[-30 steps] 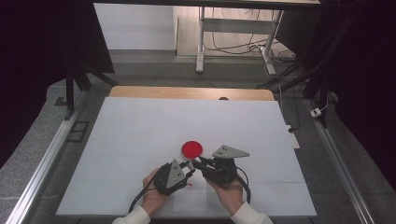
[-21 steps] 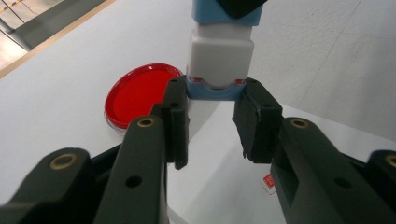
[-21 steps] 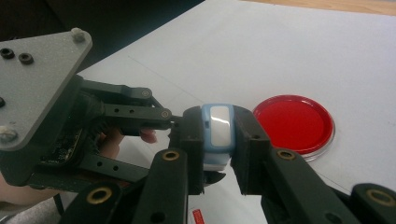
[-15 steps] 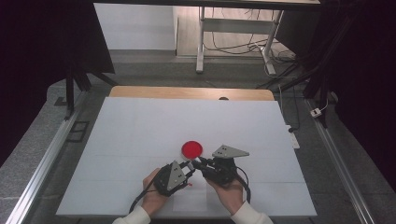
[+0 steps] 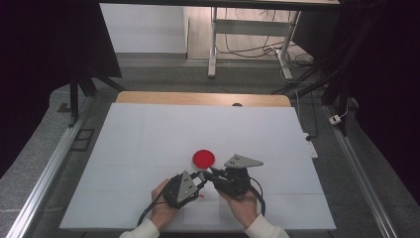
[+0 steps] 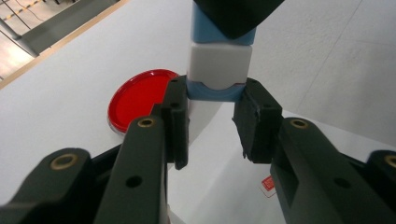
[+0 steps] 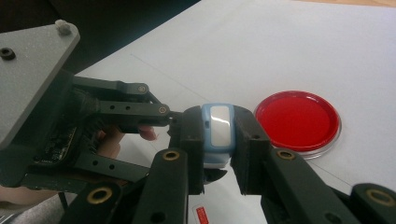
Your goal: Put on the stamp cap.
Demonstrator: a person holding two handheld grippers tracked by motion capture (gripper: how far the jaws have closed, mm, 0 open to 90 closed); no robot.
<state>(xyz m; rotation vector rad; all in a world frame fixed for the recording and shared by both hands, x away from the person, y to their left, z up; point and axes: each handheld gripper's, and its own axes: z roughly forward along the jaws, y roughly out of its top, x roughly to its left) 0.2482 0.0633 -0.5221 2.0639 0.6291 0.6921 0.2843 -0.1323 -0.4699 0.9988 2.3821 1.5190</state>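
Blue-and-white block (image 7: 217, 133) pinched by both hand-held grippers, left (image 5: 202, 179) and right (image 5: 210, 174), beside red dish (image 5: 203, 158), mid-table.

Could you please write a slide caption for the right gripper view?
Both tongs clamp a blue-and-white block beside a red dish.

The white table (image 5: 148, 144) lies bare and open to the left, right and far side of the two grippers. The one obstacle near them is the red dish (image 5: 203, 157), flat on the surface just beyond the left gripper (image 5: 200, 181) and right gripper (image 5: 214, 177). These meet tip to tip on a blue-and-white block (image 7: 217, 133), leaving seemingly no gap between them.
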